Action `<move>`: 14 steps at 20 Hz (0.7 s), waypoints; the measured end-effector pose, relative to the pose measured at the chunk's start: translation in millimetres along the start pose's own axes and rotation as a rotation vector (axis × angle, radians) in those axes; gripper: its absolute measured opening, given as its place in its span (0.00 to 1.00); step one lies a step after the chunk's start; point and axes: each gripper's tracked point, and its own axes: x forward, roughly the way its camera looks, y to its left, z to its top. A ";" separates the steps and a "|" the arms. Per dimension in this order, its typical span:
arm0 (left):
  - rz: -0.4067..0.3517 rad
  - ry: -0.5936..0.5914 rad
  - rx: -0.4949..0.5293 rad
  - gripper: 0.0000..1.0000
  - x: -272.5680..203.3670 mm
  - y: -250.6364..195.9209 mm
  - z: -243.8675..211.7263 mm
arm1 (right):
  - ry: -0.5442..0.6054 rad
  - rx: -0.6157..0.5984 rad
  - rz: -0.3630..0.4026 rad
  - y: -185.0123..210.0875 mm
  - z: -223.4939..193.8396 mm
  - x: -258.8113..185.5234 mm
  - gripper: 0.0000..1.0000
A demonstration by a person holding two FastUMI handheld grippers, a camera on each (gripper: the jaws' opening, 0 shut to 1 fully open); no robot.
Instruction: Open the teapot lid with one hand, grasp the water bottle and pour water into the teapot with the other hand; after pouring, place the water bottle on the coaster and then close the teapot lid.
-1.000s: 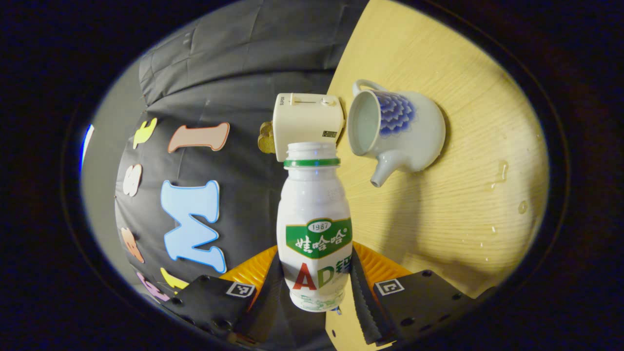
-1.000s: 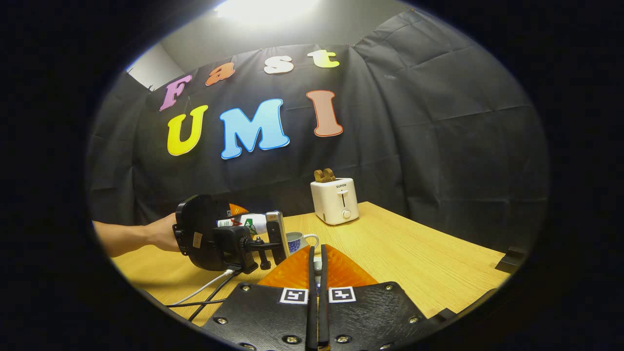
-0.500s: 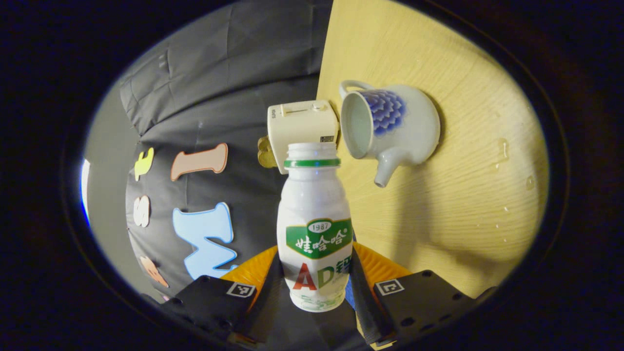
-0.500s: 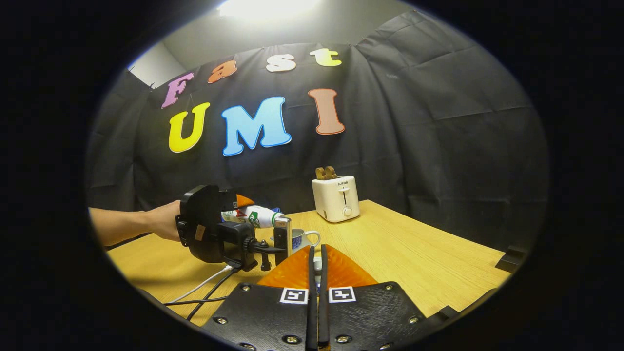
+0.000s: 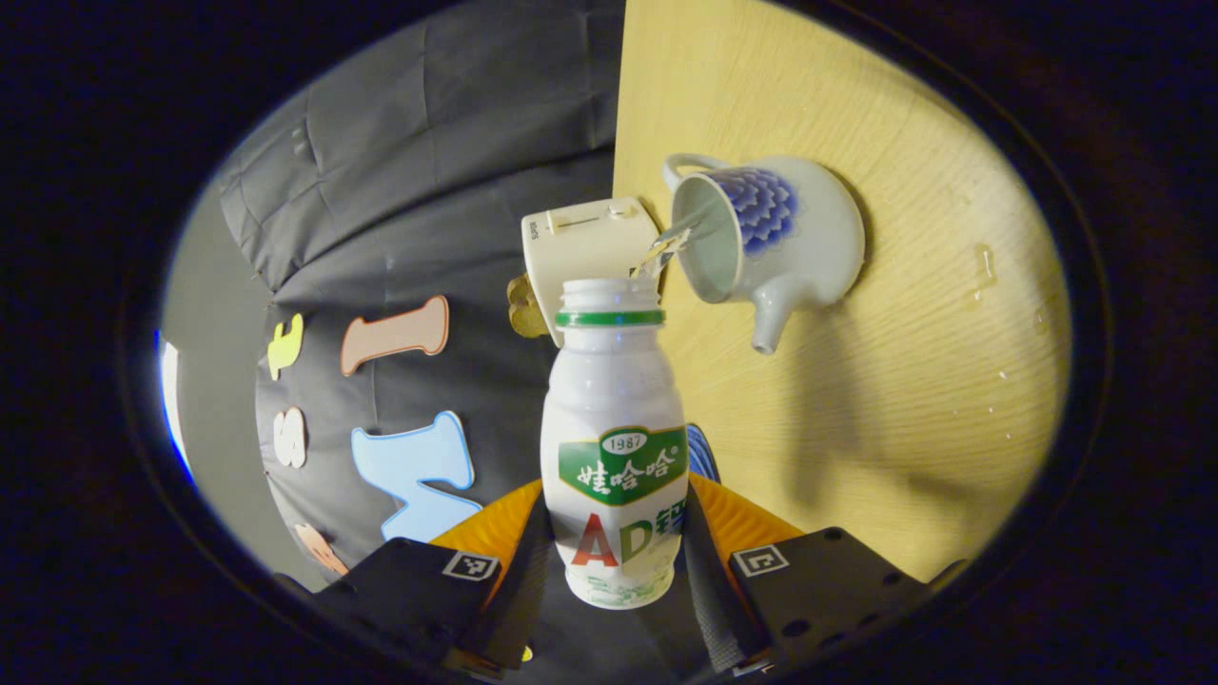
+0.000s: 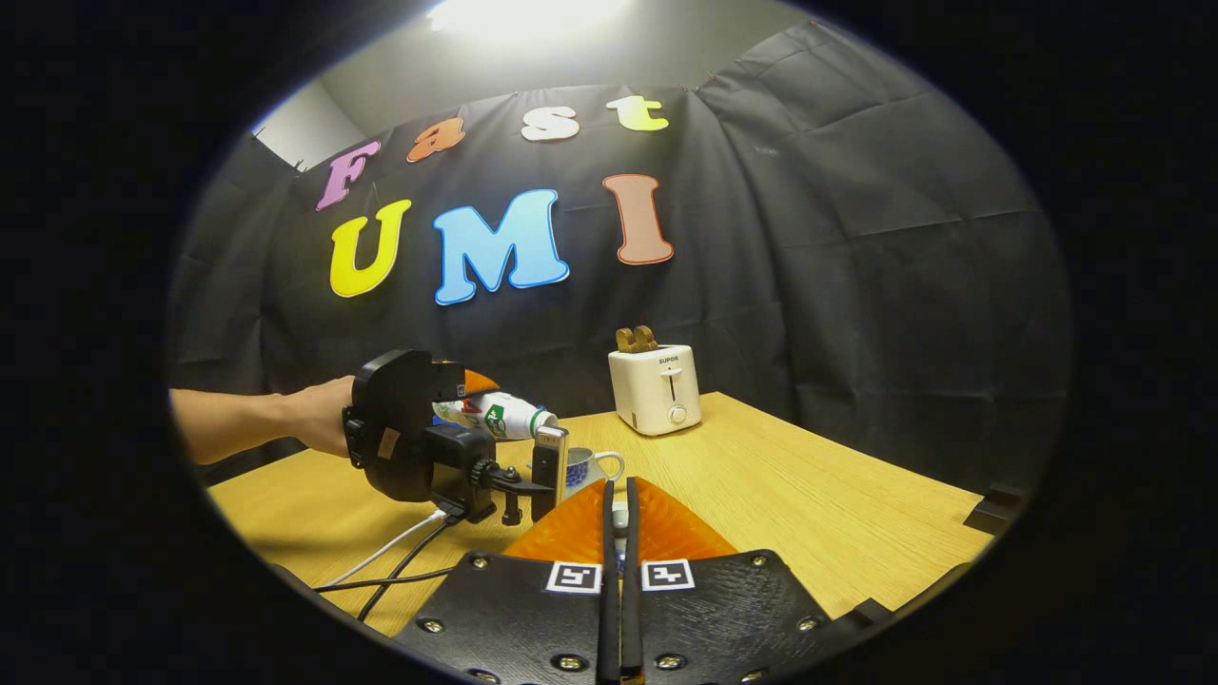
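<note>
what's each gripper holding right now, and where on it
The left gripper clamps the water bottle by its lower body, near the base. The right gripper has its fingers together on something small and pale; what it is cannot be told.

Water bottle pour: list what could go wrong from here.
1. The thin stream from the white plastic water bottle with the green label enters the white and blue ceramic teapot close to its rim; a small wobble could spill onto the wooden table, where droplets already lie.
2. The cream toaster appears close behind the teapot; splashes might reach it.
3. The left gripper grips the bottle low on its body; tilted, it could slip.
</note>
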 end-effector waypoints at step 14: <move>0.026 -0.004 0.079 0.75 2.9 10.9 -0.1 | 0.002 -0.008 -0.003 -2.7 -1.2 -2.4 0.01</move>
